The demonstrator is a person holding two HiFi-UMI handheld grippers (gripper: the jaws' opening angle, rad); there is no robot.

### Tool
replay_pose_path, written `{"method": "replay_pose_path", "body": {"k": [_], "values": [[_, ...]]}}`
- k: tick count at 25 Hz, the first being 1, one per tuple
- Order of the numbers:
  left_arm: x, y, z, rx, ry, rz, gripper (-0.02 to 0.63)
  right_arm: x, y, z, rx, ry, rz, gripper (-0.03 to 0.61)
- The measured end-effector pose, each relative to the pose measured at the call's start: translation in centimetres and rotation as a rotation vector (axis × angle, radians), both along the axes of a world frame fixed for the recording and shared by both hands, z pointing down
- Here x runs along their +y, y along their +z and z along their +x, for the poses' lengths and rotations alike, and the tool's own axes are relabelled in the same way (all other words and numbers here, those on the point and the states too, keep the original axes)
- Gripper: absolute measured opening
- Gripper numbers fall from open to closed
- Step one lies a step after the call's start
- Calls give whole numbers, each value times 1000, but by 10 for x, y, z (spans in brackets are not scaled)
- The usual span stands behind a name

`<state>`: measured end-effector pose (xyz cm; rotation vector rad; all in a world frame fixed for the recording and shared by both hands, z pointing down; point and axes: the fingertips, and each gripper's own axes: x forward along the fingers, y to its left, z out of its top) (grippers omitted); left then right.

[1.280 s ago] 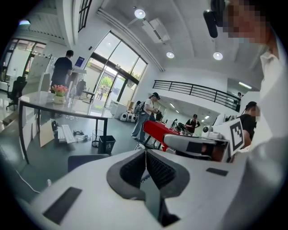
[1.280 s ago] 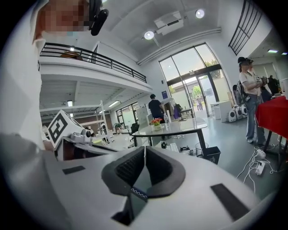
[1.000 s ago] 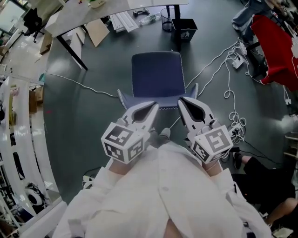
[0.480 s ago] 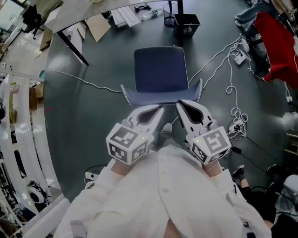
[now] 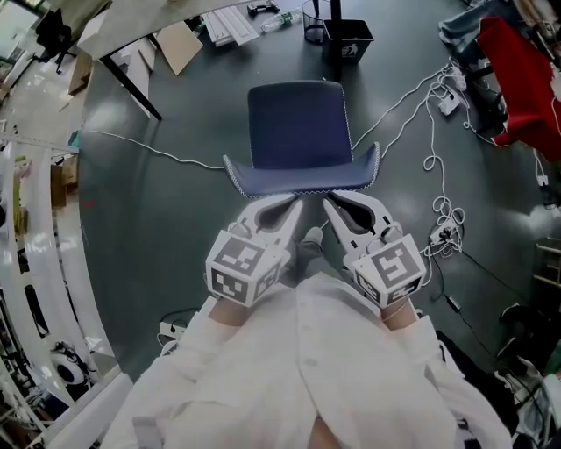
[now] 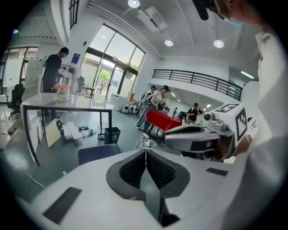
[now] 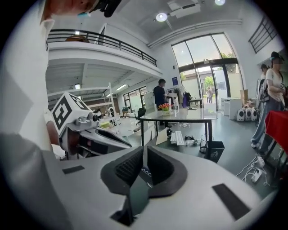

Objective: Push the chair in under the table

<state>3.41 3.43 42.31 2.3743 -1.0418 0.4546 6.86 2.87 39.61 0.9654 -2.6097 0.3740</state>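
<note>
A chair with a dark blue seat point(image 5: 298, 123) stands on the grey floor, its backrest edge point(image 5: 298, 181) nearest me. The table point(image 5: 123, 22) lies beyond it at the top left. My left gripper point(image 5: 294, 204) and right gripper point(image 5: 328, 203) sit side by side just behind the backrest, both shut with nothing between the pads. Whether the tips touch the backrest I cannot tell. The left gripper view shows the left gripper's closed jaws point(image 6: 145, 155), the seat point(image 6: 96, 153) and the table point(image 6: 67, 102). In the right gripper view the right gripper's jaws point(image 7: 145, 157) are closed, facing the table point(image 7: 180, 116).
A black bin point(image 5: 348, 42) stands by the table leg beyond the chair. White cables point(image 5: 434, 158) trail over the floor at the right, near a red cloth point(image 5: 526, 79). Cardboard point(image 5: 180, 44) leans under the table. People stand in the background point(image 6: 51, 74).
Both grippers have drawn closer together and edged up to the chair's backrest. The chair keeps its place on the floor.
</note>
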Motion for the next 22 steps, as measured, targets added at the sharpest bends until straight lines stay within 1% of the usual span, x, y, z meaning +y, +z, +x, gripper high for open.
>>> {"method": "replay_pose_path", "body": {"k": [2, 5, 9, 13, 15, 17, 20, 22], "values": [[-1, 5, -1, -25, 6, -1, 18, 1, 8, 2, 49, -12, 5, 34], [0, 17, 1, -79, 46, -2, 18, 3, 17, 2, 106, -36, -1, 35], [-3, 28, -2, -185, 95, 46, 18, 3, 29, -1, 189, -89, 18, 35], [-4, 38, -1, -252, 130, 60, 20, 3, 41, 0, 283, -125, 41, 35], [-6, 43, 0, -287, 153, 61, 46, 0, 45, 2, 317, -130, 55, 37], [-7, 47, 1, -319, 172, 62, 102, -3, 48, 5, 357, -139, 65, 38], [-12, 52, 2, -362, 185, 69, 130, -9, 54, 9, 407, -155, 70, 51], [-14, 56, 0, -393, 195, 70, 157, -11, 61, 10, 431, -168, 55, 129]]}}
